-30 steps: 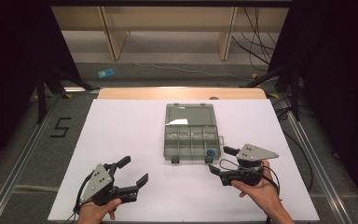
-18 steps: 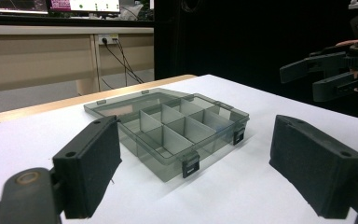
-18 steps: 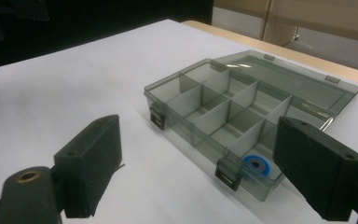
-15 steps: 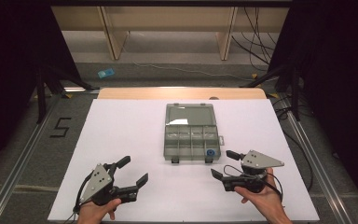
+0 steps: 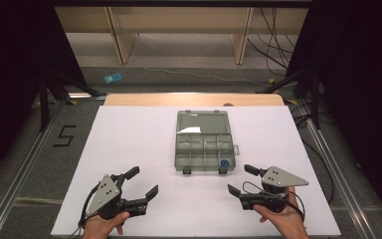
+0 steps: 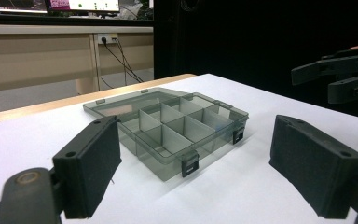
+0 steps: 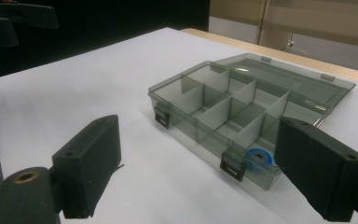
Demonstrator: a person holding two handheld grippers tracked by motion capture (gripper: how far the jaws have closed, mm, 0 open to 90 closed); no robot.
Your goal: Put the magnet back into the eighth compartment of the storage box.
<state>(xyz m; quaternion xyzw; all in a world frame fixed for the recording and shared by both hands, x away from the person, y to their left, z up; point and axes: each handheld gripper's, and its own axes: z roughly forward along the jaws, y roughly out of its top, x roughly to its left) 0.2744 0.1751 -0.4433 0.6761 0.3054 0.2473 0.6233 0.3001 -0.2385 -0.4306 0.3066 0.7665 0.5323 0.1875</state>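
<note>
A clear grey compartment box point(image 5: 204, 147) lies open in the middle of the white table, its lid point(image 5: 202, 121) folded back flat on the far side. A small blue ring point(image 5: 225, 162) sits in its near right compartment point(image 7: 260, 158). My left gripper point(image 5: 143, 182) rests at the near left, open and empty, pointing toward the box point(image 6: 168, 130). My right gripper point(image 5: 242, 179) rests at the near right, open and empty, its jaws aimed left toward the box point(image 7: 228, 107). Across the table, the right gripper point(image 6: 340, 77) also appears in the left gripper view.
The white table top point(image 5: 129, 139) ends at a wooden strip point(image 5: 194, 99) at the far edge. Metal rails point(image 5: 25, 164) run along both sides. A floor marker "5" point(image 5: 63, 135) and a small blue object point(image 5: 112, 78) lie on the floor beyond. Cables point(image 5: 278, 45) trail at the back right.
My right gripper has drawn back from the box toward the near right edge of the table. My left gripper has stayed put.
</note>
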